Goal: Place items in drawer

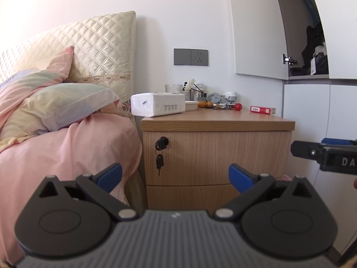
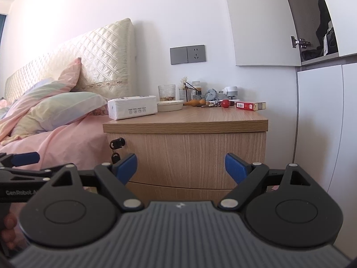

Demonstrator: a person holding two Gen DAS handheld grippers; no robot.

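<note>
Ahead of your gripper and to its left you see a bed [image 1: 67, 147] under a pink cover, with a striped pillow [image 1: 67, 107] leaning against a quilted cream headboard [image 1: 100, 51]. Straight ahead, above the level of your fingers, a grey wall socket [image 1: 191, 57] sits on the white wall. Up and to your right a white cupboard door [image 1: 256, 33] stands open, and dark clothes [image 1: 315, 51] lie on the shelf behind it. Lower on your right you face closed white cupboard fronts [image 2: 321, 120].
</note>
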